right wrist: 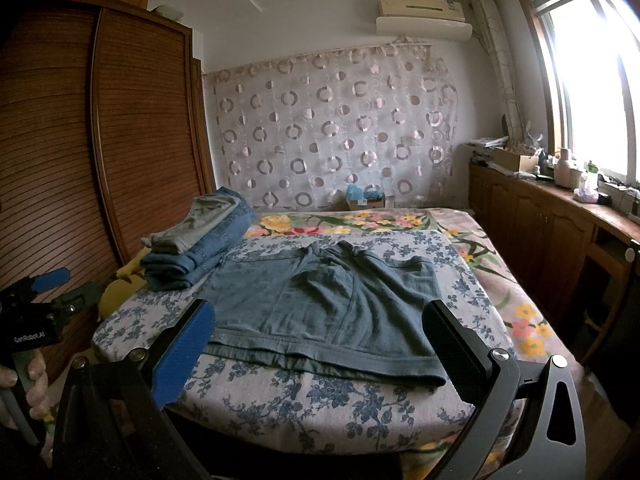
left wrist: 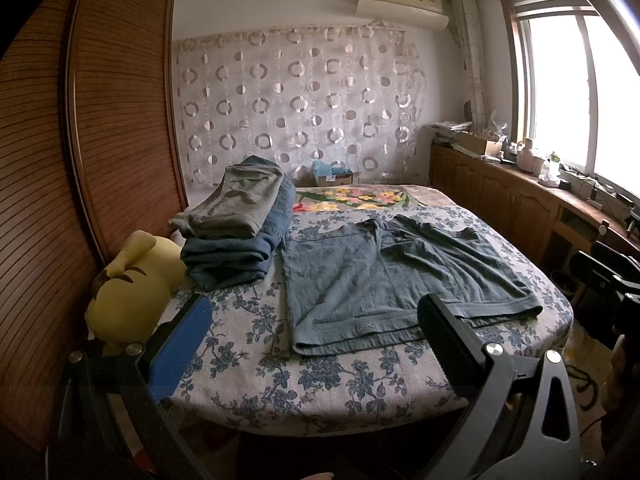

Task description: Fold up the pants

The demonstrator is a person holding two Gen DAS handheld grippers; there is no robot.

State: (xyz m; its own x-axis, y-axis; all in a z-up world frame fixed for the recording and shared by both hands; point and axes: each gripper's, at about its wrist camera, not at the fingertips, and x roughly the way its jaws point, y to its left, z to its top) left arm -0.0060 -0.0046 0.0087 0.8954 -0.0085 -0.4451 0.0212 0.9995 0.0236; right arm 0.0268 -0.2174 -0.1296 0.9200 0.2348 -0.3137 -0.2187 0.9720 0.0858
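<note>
Pants (left wrist: 400, 268) lie on the bed (left wrist: 248, 360), folded stack (left wrist: 240, 224) just left, plush toy (left wrist: 132, 284) further left

We read one text only: "GenRobot.AI" in white letters on the black body of the left gripper (right wrist: 48, 284), seen at nine o'clock in the right wrist view, just above the hand (right wrist: 24, 380) that holds it. The air conditioner (right wrist: 422, 6) at twelve o'clock carries a small mark, and the cardboard box (right wrist: 366, 200) by the curtain a white label, both too small for us to read.
</note>
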